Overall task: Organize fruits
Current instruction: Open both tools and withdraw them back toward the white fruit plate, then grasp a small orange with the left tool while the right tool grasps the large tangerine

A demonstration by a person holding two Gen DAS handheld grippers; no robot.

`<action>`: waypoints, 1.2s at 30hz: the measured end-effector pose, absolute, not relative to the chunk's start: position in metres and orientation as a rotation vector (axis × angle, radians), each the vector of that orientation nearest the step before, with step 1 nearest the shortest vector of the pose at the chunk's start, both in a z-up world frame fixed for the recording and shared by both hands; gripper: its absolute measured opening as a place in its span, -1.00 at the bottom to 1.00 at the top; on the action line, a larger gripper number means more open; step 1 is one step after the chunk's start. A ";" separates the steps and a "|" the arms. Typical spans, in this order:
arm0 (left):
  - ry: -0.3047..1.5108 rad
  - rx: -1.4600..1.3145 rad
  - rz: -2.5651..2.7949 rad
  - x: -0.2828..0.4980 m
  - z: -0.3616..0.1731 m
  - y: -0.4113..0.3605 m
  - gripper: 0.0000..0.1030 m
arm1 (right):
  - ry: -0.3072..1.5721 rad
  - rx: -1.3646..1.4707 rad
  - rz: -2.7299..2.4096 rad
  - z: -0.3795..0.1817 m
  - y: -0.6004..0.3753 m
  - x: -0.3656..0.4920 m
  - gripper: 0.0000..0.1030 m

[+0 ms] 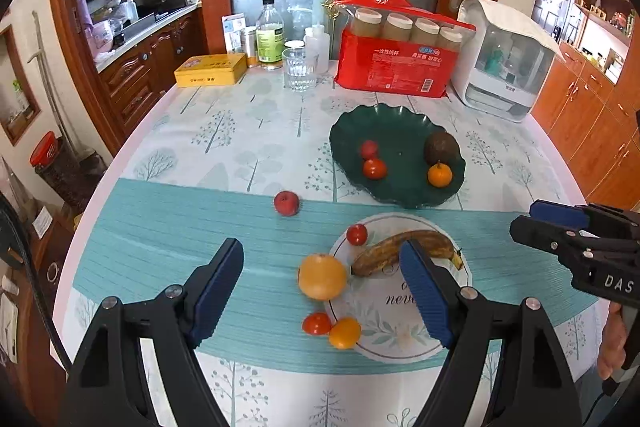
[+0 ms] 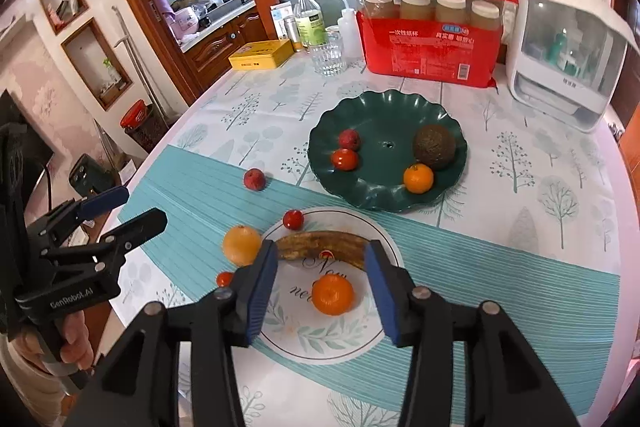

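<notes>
Kitchen table [image 1: 224, 131]: right gripper [image 2: 322, 287] jaws apart above white plate [image 2: 360, 339], mandarin [image 2: 333, 294] between them, untouched. Left gripper [image 1: 320, 287] apart over orange [image 1: 322, 276].

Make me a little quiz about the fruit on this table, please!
1. How many fruits lie in the green dish?
2. True or false: the banana lies on the white plate.
3. The right gripper is: A) shut on the banana, B) open with nothing held, C) shut on the glass.

Key: 1. Four. 2. True. 3. B.
</notes>
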State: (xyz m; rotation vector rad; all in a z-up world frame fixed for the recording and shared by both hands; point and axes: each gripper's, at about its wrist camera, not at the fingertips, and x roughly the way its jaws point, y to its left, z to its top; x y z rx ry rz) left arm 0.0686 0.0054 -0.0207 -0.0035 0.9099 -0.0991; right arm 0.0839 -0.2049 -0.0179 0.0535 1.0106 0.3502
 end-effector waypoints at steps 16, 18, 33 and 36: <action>1.069 0.016 -0.108 0.029 -0.099 0.020 0.54 | 1.092 0.080 0.321 -0.079 -0.187 0.056 0.05; 1.091 0.008 -0.119 0.031 -0.110 0.021 0.54 | 1.105 0.087 0.305 -0.084 -0.187 0.057 0.05; 1.182 -0.136 -0.219 0.057 -0.155 0.018 0.21 | 1.162 0.101 0.241 -0.115 -0.189 0.071 0.05; 1.199 -0.138 -0.247 0.061 -0.162 0.010 0.14 | 1.171 0.091 0.235 -0.120 -0.190 0.072 0.06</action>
